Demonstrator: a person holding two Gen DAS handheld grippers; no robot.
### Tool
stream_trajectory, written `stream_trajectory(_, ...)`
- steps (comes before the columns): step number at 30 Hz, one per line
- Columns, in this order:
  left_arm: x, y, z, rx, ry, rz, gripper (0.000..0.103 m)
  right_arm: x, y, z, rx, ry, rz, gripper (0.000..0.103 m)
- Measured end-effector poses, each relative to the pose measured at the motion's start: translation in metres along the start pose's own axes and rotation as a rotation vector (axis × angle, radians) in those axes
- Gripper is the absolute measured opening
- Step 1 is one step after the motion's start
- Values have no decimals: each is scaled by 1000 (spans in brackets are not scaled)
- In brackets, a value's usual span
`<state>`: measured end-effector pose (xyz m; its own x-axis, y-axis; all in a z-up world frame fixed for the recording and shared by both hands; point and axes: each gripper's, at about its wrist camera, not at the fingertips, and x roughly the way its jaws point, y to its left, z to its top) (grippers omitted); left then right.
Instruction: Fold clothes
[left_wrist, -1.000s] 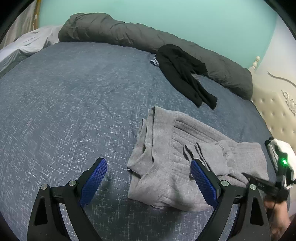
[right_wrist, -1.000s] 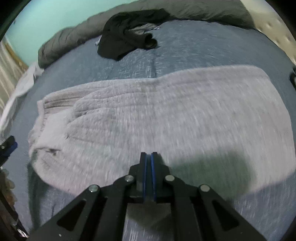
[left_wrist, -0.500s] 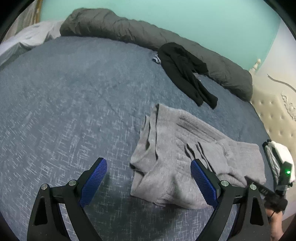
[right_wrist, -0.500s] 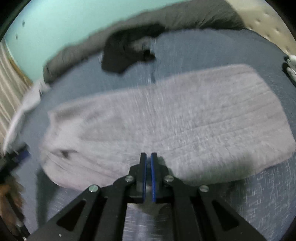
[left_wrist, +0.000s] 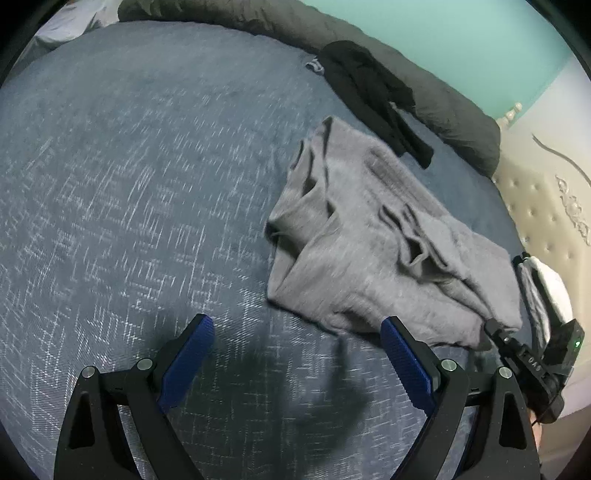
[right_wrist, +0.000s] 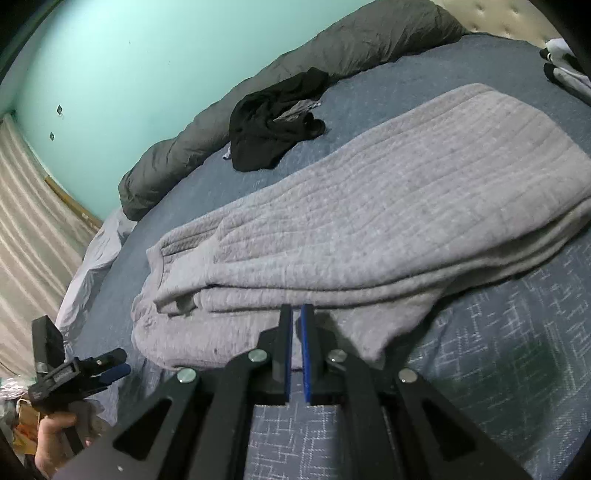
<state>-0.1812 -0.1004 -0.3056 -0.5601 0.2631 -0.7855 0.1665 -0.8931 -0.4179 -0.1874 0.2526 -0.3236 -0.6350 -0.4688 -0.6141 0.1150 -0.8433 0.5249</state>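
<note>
In the left wrist view, the left tool (left_wrist: 297, 343) is seen spread wide above the bed (left_wrist: 147, 184), its blue pads gripping nothing. The grey garment (left_wrist: 373, 251), folded and rumpled, lies on the blue bedcover ahead and to the right, with its near edge just beyond the right pad. A black garment (left_wrist: 373, 96) lies farther back, partly against a dark rolled duvet (left_wrist: 443, 107) along the teal wall (left_wrist: 461, 40). At the right edge the right tool (left_wrist: 496, 334) is seen at the grey garment's near corner, beside a white and grey item (left_wrist: 546, 291) and a padded headboard (left_wrist: 543, 206). Some marking is seen on that tool's body, but it cannot be read. In the right wrist view, the right tool (right_wrist: 296, 314) is seen nearly pressed together, a thin slit left between the pads, with nothing visibly held; its tips sit at the edge of the grey garment (right_wrist: 388, 206), which is laid in ribbed layers across the bed (right_wrist: 517, 350). The black garment (right_wrist: 273, 122) and duvet (right_wrist: 332, 48) lie behind. At lower left, the left tool (right_wrist: 110, 363) is held in a hand (right_wrist: 55, 435). No containers are visible.
</note>
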Motion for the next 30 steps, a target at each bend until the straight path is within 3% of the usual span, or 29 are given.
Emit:
stream_trajectory(14,23,-17,-6,-52,36,-91,94,-10,-16,3,56,-41,28,5)
stream_trajectory(21,34,-16,-3,-147,35,-139,94,-13,-20,3,77,-45,40,5)
stream_trajectory(30,45,-26,2,-127,18,-85,94,-14,-24,2,97,-40,51,5)
